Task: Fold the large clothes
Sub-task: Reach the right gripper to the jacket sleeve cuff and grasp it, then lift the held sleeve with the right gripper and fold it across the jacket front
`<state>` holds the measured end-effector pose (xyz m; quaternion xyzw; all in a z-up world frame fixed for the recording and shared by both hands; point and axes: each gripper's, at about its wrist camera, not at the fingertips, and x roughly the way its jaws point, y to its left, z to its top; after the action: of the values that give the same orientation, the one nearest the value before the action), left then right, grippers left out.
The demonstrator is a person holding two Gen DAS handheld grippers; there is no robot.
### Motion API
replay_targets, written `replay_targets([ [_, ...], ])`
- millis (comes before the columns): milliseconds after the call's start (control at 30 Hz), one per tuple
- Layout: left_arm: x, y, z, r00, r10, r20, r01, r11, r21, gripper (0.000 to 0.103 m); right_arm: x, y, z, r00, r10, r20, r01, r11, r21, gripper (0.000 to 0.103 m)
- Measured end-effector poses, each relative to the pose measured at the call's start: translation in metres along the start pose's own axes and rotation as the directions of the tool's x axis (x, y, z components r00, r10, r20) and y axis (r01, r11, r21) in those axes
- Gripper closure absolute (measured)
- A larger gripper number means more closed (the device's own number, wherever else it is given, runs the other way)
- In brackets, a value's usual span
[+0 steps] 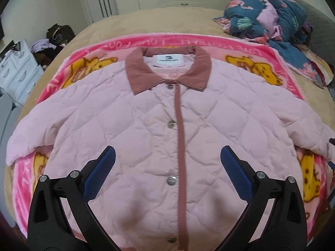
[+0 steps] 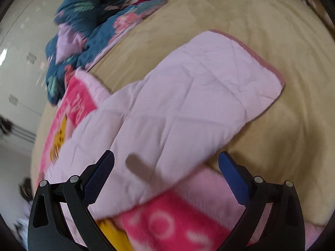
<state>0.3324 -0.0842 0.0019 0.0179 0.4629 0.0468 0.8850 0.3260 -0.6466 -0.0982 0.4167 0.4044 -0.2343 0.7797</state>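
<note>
In the left wrist view, the jacket [image 1: 167,129] is seen laid flat and face up on a pink blanket [image 1: 209,44] spread over the bed [image 1: 167,21], collar [image 1: 167,69] at the far side, front buttoned, both sleeves spread out to left and right. The left gripper [image 1: 167,163] is held above the jacket's near front with its fingers wide apart; nothing is clamped. A risk is judged here: the quilted padding is thick and springy, so a shallow pinch could catch only the top layer, and the front could be lifted off the back and bunched instead of folded.

In the right wrist view, only the right sleeve [image 2: 188,104] is shown, stretched off the blanket [image 2: 178,219] onto the tan bed cover [image 2: 272,41], its cuff [image 2: 263,62] at the far end. The right gripper [image 2: 166,165] is held over the sleeve's near part, fingers likewise spread and empty. The picture is blurred, so exact height over the cloth cannot be told. If the sleeve were dragged and not lifted, the blanket beneath could be pulled askew.

The sleeve's full reach and cuff are given only by the right view; the collar, buttons and left sleeve only by the left view. A heap of bedding [image 1: 272,14] is seen at the far right.
</note>
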Motion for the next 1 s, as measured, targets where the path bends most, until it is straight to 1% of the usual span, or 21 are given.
replay_targets([
  [33, 0.000, 0.003, 0.001, 1.000, 0.006, -0.005, -0.006, 1.000, -0.006, 0.009, 0.003, -0.004, 0.004, 1.000, 0.008, 0.006, -0.008, 1.000, 0.023, 0.006],
  [100, -0.001, 0.009, 0.004, 1.000, 0.011, -0.005, -0.011, 1.000, -0.018, 0.009, 0.006, -0.011, 0.012, 1.000, 0.023, 0.021, -0.025, 0.997, 0.072, 0.019],
  [133, -0.003, 0.012, 0.006, 1.000, 0.017, -0.001, -0.017, 1.000, -0.025, 0.009, 0.008, -0.013, 0.015, 0.999, 0.033, 0.021, -0.034, 0.996, 0.087, 0.022],
  [167, -0.005, 0.016, 0.007, 1.000, 0.028, 0.002, -0.028, 0.999, -0.032, 0.009, 0.009, -0.015, 0.019, 0.999, 0.040, 0.026, -0.042, 0.994, 0.101, 0.028],
  [200, -0.007, 0.019, 0.009, 0.999, 0.034, 0.004, -0.034, 0.999, -0.037, 0.009, 0.009, -0.015, 0.022, 0.999, 0.039, 0.034, -0.042, 0.994, 0.105, 0.040],
  [233, -0.009, 0.022, 0.010, 0.999, 0.034, 0.004, -0.034, 0.999, -0.041, 0.009, 0.007, -0.015, 0.025, 0.998, 0.037, 0.048, -0.041, 0.994, 0.099, 0.046],
  [267, -0.011, 0.025, 0.012, 0.999, 0.032, 0.004, -0.032, 0.999, -0.043, 0.009, 0.005, -0.013, 0.027, 0.997, 0.038, 0.062, -0.043, 0.995, 0.089, 0.057],
  [300, -0.013, 0.027, 0.013, 0.999, 0.033, 0.002, -0.033, 0.998, -0.044, 0.009, 0.001, -0.011, 0.030, 0.996, 0.043, 0.077, -0.049, 0.996, 0.080, 0.065],
  [333, -0.015, 0.029, 0.014, 0.999, 0.033, -0.001, -0.033, 0.999, -0.043, 0.009, -0.002, -0.008, 0.032, 0.995, 0.053, 0.089, -0.060, 0.996, 0.071, 0.067],
  [400, -0.020, 0.033, 0.018, 0.999, 0.034, -0.002, -0.034, 0.999, -0.040, 0.009, -0.017, 0.008, 0.038, 0.988, 0.086, 0.130, -0.089, 0.996, 0.016, 0.076],
  [500, -0.028, 0.040, 0.024, 0.999, 0.040, 0.014, -0.040, 0.998, -0.044, 0.009, -0.041, 0.041, 0.042, 0.973, 0.160, 0.167, -0.149, 0.986, -0.075, 0.083],
  [567, -0.033, 0.045, 0.030, 0.999, 0.036, 0.024, -0.034, 0.998, -0.053, 0.009, -0.057, 0.061, 0.042, 0.961, 0.207, 0.182, -0.186, 0.974, -0.129, 0.085],
  [600, -0.037, 0.049, 0.033, 0.999, 0.035, 0.030, -0.034, 0.998, -0.060, 0.009, -0.069, 0.078, 0.039, 0.950, 0.245, 0.191, -0.212, 0.961, -0.177, 0.085],
  [633, -0.039, 0.051, 0.036, 0.999, 0.033, 0.034, -0.031, 0.998, -0.064, 0.009, -0.078, 0.088, 0.037, 0.944, 0.266, 0.196, -0.225, 0.952, -0.209, 0.086],
  [733, -0.046, 0.064, 0.045, 0.998, 0.029, 0.048, -0.025, 0.996, -0.081, 0.009, -0.108, 0.132, 0.022, 0.912, 0.356, 0.203, -0.275, 0.899, -0.341, 0.086],
  [767, -0.048, 0.068, 0.046, 0.998, 0.027, 0.051, -0.023, 0.996, -0.084, 0.009, -0.116, 0.148, 0.016, 0.901, 0.383, 0.202, -0.288, 0.878, -0.383, 0.086],
  [800, -0.049, 0.071, 0.048, 0.998, 0.026, 0.053, -0.022, 0.996, -0.088, 0.009, -0.126, 0.166, 0.007, 0.886, 0.419, 0.196, -0.305, 0.848, -0.434, 0.086],
  [900, -0.053, 0.086, 0.053, 0.998, 0.028, 0.060, -0.021, 0.994, -0.110, 0.009, -0.146, 0.207, -0.016, 0.856, 0.487, 0.176, -0.331, 0.776, -0.537, 0.087],
  [1000, -0.057, 0.102, 0.055, 0.997, 0.026, 0.071, -0.016, 0.991, -0.135, 0.009, -0.160, 0.242, -0.038, 0.830, 0.535, 0.157, -0.345, 0.714, -0.609, 0.087],
])
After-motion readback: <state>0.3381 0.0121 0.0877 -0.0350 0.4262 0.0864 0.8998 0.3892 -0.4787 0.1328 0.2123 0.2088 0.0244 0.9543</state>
